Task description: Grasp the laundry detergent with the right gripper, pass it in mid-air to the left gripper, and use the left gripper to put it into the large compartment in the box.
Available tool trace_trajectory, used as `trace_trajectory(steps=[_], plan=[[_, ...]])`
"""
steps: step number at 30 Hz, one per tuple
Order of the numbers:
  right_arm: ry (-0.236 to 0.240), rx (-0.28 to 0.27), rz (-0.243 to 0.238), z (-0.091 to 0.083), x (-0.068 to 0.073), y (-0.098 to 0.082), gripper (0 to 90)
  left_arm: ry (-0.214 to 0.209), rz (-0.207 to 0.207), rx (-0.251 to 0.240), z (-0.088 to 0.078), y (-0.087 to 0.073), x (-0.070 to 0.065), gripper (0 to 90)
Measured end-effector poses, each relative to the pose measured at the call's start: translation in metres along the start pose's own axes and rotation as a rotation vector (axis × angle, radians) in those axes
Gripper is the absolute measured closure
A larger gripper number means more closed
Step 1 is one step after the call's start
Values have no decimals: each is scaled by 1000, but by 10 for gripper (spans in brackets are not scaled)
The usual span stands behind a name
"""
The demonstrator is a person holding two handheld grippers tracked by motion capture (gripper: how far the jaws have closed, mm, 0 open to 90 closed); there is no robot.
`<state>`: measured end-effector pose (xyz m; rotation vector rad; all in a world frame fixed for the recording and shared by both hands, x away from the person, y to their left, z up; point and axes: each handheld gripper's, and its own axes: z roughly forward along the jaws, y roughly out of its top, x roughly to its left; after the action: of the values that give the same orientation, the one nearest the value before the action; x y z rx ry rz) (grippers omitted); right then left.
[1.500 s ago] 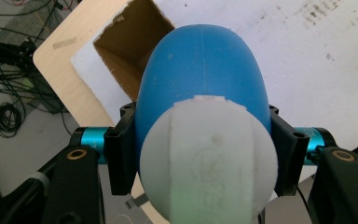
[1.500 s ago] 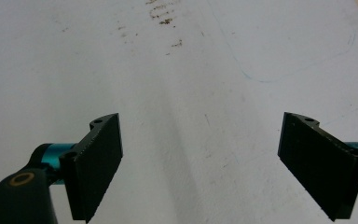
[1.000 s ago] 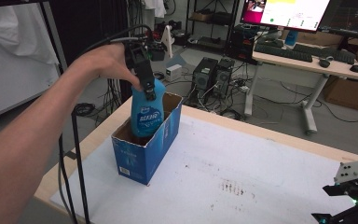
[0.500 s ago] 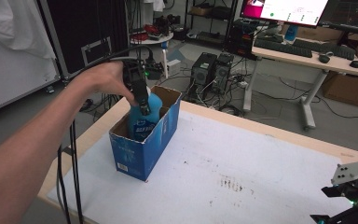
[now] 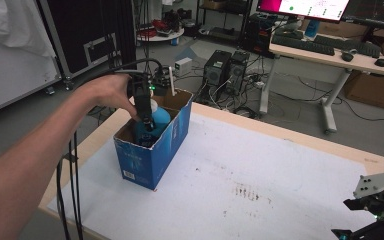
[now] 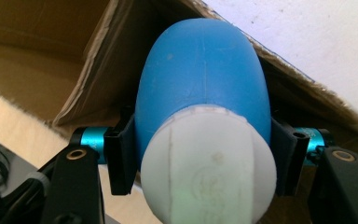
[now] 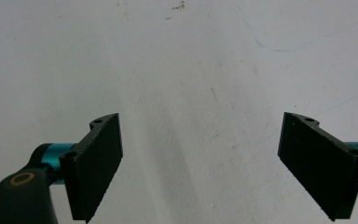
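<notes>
A blue bottle (image 5: 156, 120) with a white cap stands mostly inside an open blue cardboard box (image 5: 157, 150) at the table's left side. My left gripper (image 5: 146, 112) points down into the box and is shut on the bottle's neck. In the left gripper view the black pads clamp both sides of the blue bottle (image 6: 204, 84) just under its white cap (image 6: 209, 163), with the box's brown flaps (image 6: 42, 51) around it. My right gripper (image 5: 375, 207) rests at the table's near right corner; in the right gripper view its jaws (image 7: 200, 163) stand wide apart over bare white tabletop.
A white sheet (image 5: 260, 175) with small dark stains covers the wooden table. Black cables (image 5: 70, 175) hang off the table's left edge. Beyond the table are computer towers (image 5: 227, 70), a desk with keyboards (image 5: 330, 47) and a black case (image 5: 87, 35).
The left hand has lowered the blue bottle into the box; a second ago most of it stood above the rim. The right gripper has stayed put.
</notes>
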<state>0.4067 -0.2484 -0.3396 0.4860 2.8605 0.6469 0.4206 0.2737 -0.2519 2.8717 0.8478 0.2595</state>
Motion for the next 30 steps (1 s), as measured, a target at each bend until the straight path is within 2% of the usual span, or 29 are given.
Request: trace_trajectory(steps=[10,13,21,30], plan=[[0,10,-2,1,-1,-1,131,-22,31,19,19,-6,-1,382],[-1,13,-3,1,-1,-1,131,-25,29,14,22,-7,-1,381],[-4,15,-3,2,0,-1,131,-22,47,5,23,-8,-3,380],[-6,14,-6,2,0,1,131,-18,43,-4,23,-10,-3,378]])
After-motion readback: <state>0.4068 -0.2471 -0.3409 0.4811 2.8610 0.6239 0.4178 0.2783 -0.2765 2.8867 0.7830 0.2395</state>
